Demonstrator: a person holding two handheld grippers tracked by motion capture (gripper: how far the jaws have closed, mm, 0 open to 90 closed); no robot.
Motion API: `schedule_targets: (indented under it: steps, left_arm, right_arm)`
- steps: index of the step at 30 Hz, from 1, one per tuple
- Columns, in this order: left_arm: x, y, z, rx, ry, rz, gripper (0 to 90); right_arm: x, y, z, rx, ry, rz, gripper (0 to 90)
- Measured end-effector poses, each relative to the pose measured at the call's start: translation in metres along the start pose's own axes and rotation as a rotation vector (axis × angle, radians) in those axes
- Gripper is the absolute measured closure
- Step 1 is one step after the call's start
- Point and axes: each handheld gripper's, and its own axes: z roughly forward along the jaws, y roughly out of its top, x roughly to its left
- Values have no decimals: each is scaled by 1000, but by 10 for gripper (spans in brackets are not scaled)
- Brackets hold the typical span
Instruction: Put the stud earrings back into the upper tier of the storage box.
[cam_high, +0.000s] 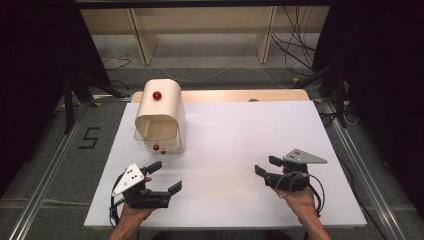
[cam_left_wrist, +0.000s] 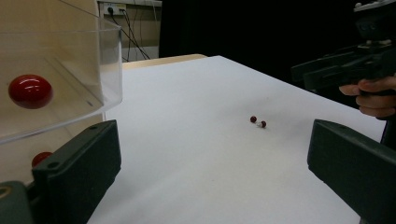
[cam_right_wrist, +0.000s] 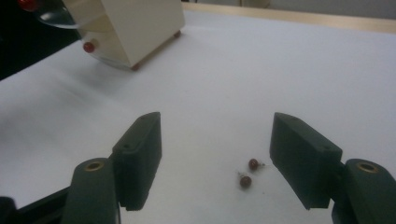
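The right gripper (cam_high: 264, 165) sat with its jaws spread wide and empty just above the white table (cam_high: 235, 140), two small red beads (cam_right_wrist: 249, 173) lying between them in the right gripper view. The left gripper (cam_high: 165, 176), likewise agape and holding nothing, rested near the table's front left. Beyond it stood a cream wooden box (cam_high: 160, 107) with a red knob (cam_high: 157, 95) and a clear plastic drawer (cam_left_wrist: 60, 74) pulled out.
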Motion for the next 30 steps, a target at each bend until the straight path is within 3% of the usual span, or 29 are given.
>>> schedule_targets:
  steps: [7, 16, 21, 22, 30]
  left_arm:
    - [0, 0, 0, -1, 2, 0, 23]
    - [0, 0, 0, -3, 4, -1, 23]
    - [0, 0, -1, -4, 5, 0, 23]
    - [0, 0, 0, -4, 6, 0, 24]
    - [0, 0, -1, -10, 5, 0, 25]
  right_arm:
    - [-11, 9, 24, 141, -56, 15, 388]
    - [-18, 8, 54, 282, -80, 36, 423]
    - [-22, 6, 65, 327, -93, 47, 442]
    - [-24, 6, 69, 347, -115, 57, 465]
    - [-28, 3, 79, 399, -117, 78, 488]
